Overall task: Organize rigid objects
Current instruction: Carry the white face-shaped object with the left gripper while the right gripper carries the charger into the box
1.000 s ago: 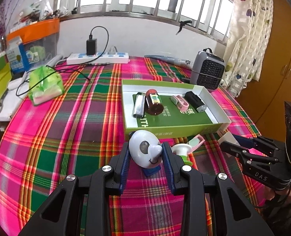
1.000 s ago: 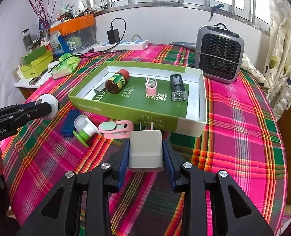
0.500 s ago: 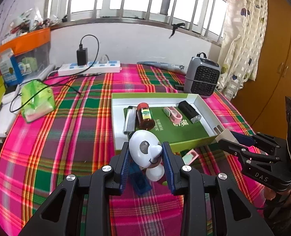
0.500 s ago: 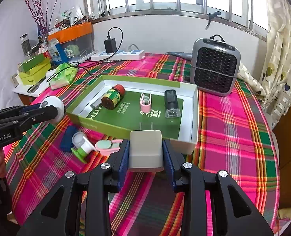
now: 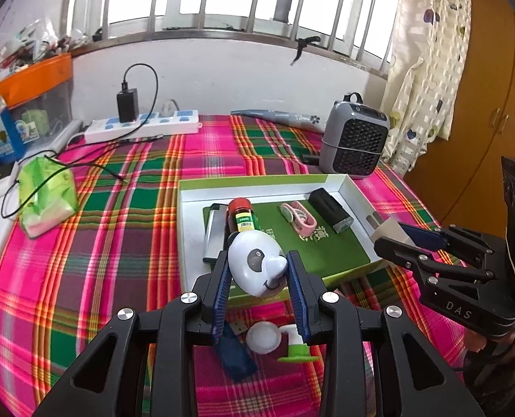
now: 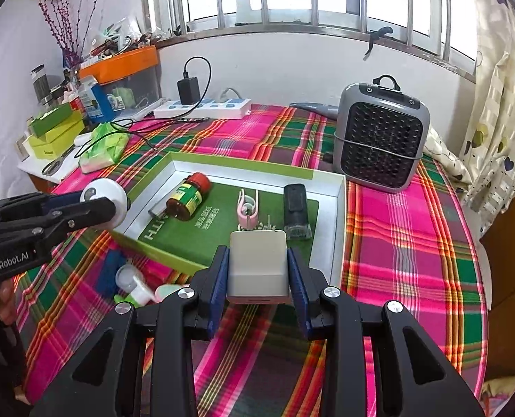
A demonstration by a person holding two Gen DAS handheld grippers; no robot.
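Observation:
My left gripper point(image 5: 257, 271) is shut on a white panda-faced toy point(image 5: 255, 266) and holds it above the near left edge of the green box point(image 5: 188, 222). My right gripper point(image 6: 258, 267) is shut on a white plug adapter point(image 6: 258, 266), raised over the box's near right edge point(image 6: 330, 236). In the box lie a brown bottle with a red cap point(image 6: 187, 198), a pink clip point(image 6: 247, 208), a black block point(image 6: 295, 208) and a silver bar point(image 5: 213, 232). A blue stick point(image 5: 235, 352), a white-and-green bottle point(image 5: 278, 342) and a pink case point(image 6: 167, 292) lie on the plaid cloth in front of the box.
A grey heater point(image 6: 379, 142) stands behind the box at the right. A power strip with a black charger point(image 5: 142, 125) lies at the back. A green tissue pack point(image 5: 45, 194) and boxes point(image 6: 56, 132) sit at the left. A wooden cabinet point(image 5: 483, 104) is at far right.
Both grippers have risen and moved forward with their objects, from in front of the box to over its near edge. The loose items on the cloth have stayed put.

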